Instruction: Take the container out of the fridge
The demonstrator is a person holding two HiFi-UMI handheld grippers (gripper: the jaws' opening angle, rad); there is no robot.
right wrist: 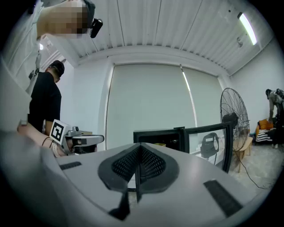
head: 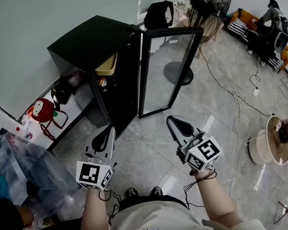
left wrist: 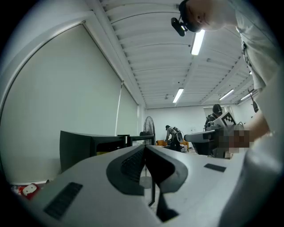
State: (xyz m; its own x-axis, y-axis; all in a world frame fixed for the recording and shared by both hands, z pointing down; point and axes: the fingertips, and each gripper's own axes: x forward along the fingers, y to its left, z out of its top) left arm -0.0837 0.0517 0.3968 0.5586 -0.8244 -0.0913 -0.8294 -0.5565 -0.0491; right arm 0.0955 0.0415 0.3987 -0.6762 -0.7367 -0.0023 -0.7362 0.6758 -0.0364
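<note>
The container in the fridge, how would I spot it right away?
Find the small black fridge with its glass door swung open. Look just under the fridge's top, on the highest shelf. The container is the pale yellow tub there, the only light-coloured thing in the dark inside.

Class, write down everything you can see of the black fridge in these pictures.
The fridge is a small, black, boxy cabinet with a flat matt top. It stands upright on the tiled floor, close to the pale wall. Its door, a glass pane in a black frame, is swung wide open. Inside, near the top, sits a yellowish container; the rest of the inside is too dark to make out.
</note>
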